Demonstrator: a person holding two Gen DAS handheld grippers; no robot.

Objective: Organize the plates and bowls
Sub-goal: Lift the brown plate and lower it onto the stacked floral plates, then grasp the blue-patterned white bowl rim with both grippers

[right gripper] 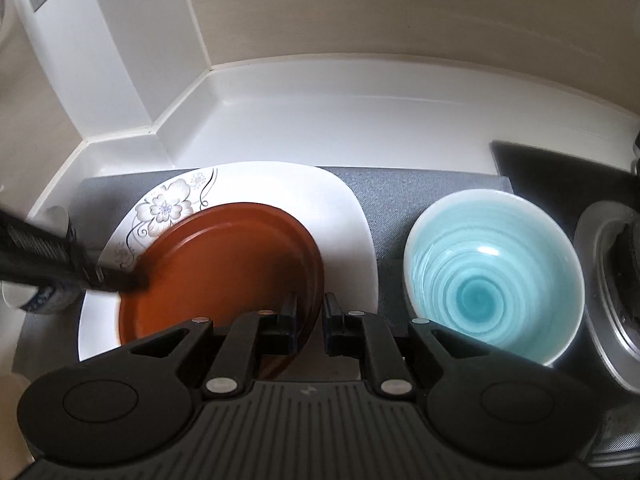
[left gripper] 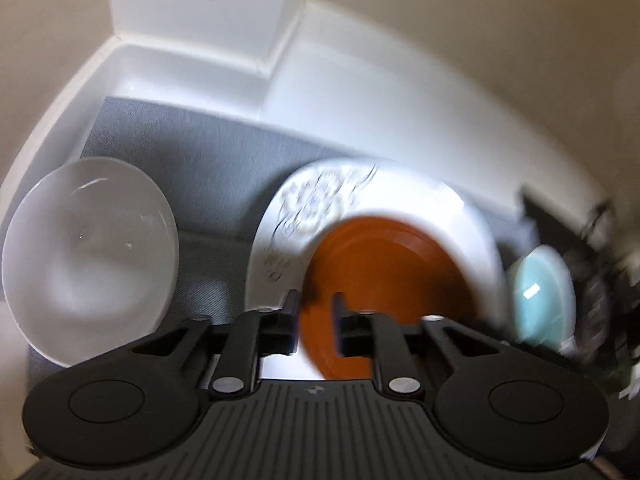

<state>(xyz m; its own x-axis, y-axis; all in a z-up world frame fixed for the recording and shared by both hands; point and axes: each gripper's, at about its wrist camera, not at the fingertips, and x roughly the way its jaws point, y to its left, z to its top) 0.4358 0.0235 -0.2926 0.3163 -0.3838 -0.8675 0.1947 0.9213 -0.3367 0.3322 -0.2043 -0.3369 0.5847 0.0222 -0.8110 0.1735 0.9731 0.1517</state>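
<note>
Right wrist view shows the most: a grey mat point(right gripper: 400, 192) spread over the white desk point(right gripper: 320, 120), and on it a large white floral plate point(right gripper: 280, 184) with a smaller brown plate point(right gripper: 224, 264) lying on top, set toward the plate's near side. Just right of that stack, apart from it, stands a turquoise bowl point(right gripper: 492, 280).

The right gripper point(right gripper: 310, 312) has its jaws straddling the brown plate's near-right rim — one finger over the inside, the other outside — with a narrow gap showing between them, so whether they actually pinch the rim cannot be told. The left gripper point(right gripper: 120, 278) comes in from the opposite side, its tip at the brown plate's left rim.

From the left wrist view, blurred with motion, the left gripper point(left gripper: 316, 312) jaws stand slightly apart with the brown plate point(left gripper: 384, 280) edge between them; a firm grip is not clear there either. A clear glass bowl point(left gripper: 88, 260) sits off to that side, well apart from the stack.

The coming move likely turns on this: both grippers flank the brown plate across its width, the right at the rim nearest the turquoise bowl.
</note>
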